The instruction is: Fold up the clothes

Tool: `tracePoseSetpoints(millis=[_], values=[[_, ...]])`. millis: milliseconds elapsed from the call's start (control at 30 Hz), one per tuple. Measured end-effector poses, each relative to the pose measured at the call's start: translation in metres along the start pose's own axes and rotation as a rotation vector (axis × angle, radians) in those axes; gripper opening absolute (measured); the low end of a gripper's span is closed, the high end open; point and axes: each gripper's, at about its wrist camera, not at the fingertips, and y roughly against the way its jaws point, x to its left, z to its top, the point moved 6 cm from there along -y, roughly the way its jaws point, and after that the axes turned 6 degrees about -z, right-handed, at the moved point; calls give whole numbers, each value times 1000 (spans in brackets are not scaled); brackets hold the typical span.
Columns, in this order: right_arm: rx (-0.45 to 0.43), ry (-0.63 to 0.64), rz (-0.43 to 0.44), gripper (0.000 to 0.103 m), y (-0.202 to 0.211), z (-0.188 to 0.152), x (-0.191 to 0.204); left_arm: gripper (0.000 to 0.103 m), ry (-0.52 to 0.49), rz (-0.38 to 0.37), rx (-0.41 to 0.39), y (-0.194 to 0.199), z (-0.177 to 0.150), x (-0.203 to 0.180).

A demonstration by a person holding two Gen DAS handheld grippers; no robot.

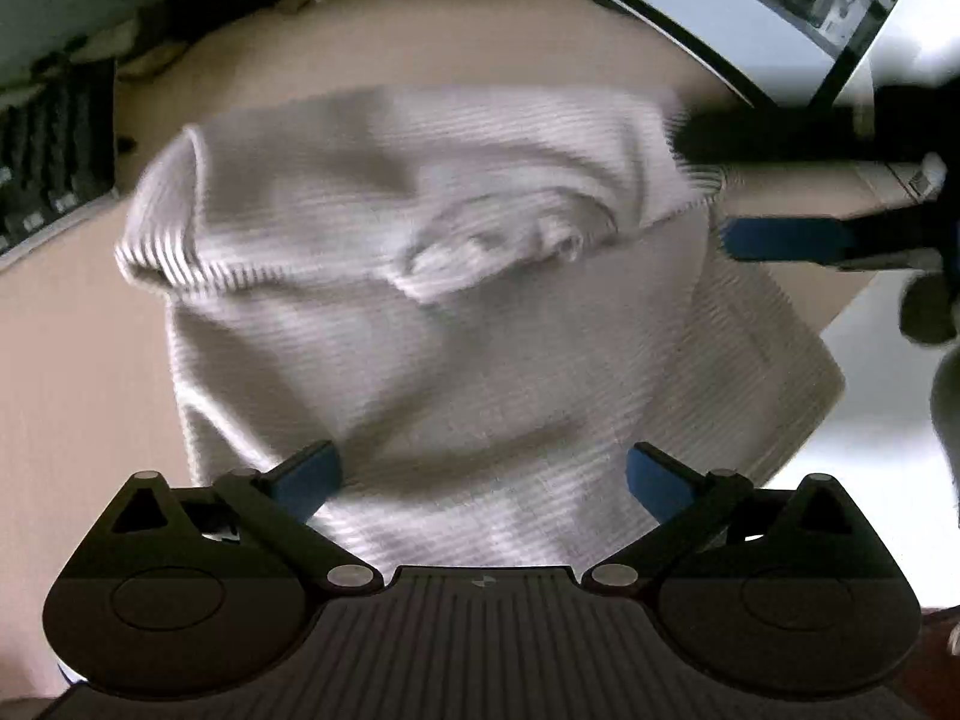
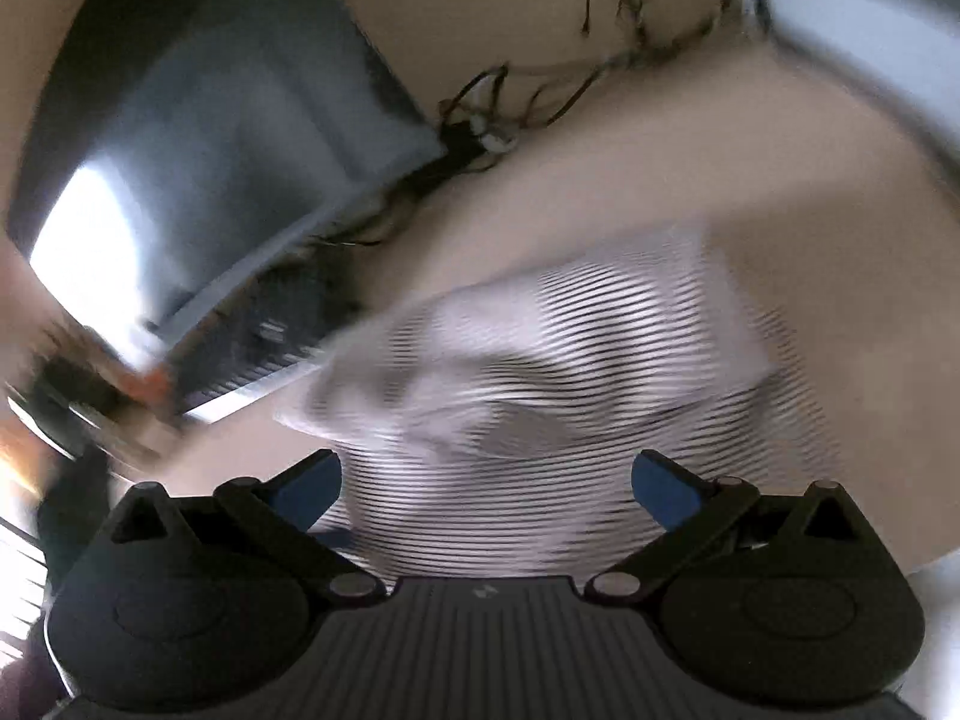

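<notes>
White ribbed knit garment point(image 1: 456, 324), rumpled, far part doubled over itself, spread across the beige table point(image 1: 60, 360), reaching its right edge.

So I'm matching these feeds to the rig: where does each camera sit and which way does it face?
Left wrist: on the left claw, looking down at the white ribbed garment on the tan table; the right claw shows at right.
Right wrist: on the right claw, blurred, facing the garment and a monitor.
Shared: garment, table.
</notes>
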Motion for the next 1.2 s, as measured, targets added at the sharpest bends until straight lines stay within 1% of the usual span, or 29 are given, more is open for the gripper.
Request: tracePoseSetpoints(millis=[67, 100, 133, 267, 333, 367, 433, 567, 633, 667, 700, 767, 867, 933, 1033, 1100, 1200], values=[[66, -90, 101, 103, -14, 6, 3, 103, -8, 7, -16, 0, -4, -2], [101, -110, 126, 103, -22, 7, 4, 103, -11, 11, -22, 0, -6, -4], [140, -118, 136, 103, -32, 8, 4, 103, -2, 12, -29, 0, -6, -4], [269, -106, 121, 103, -69, 8, 1, 103, 48, 6, -52, 1, -6, -3], [315, -103, 121, 103, -85, 11, 0, 103, 75, 5, -64, 2, -6, -2], [325, -88, 118, 103, -92, 14, 3, 103, 88, 5, -70, 2, -6, -1], [301, -39, 115, 103, -97, 28, 10, 103, 106, 19, -76, 2, -6, -2], [202, 15, 131, 103, -97, 71, 22, 103, 137, 46, -92, 0, -4, -3], [128, 62, 121, 103, -96, 96, 29, 103, 150, 54, -99, 0, -5, -4], [74, 101, 106, 103, -94, 110, 33, 103, 157, 57, -103, 0, -5, -5], [20, 130, 91, 103, -90, 121, 37, 103, 163, 61, -106, -1, -5, -5], [-54, 168, 80, 103, -82, 138, 42, 103, 172, 70, -112, -2, -5, -10], [-73, 176, 92, 103, -76, 148, 43, 103, 170, 81, -113, 2, -7, -10], [-59, 170, 89, 103, -73, 148, 36, 103, 163, 82, -109, 4, -7, -7], [-16, 158, 64, 103, -75, 134, 22, 103, 145, 78, -98, 5, -4, -3], [4, 162, 26, 103, -75, 121, 9, 103, 135, 76, -83, 5, -5, -6], [-3, 221, -93, 103, -69, 98, -9, 103, 123, 77, -63, 8, -3, -5]])
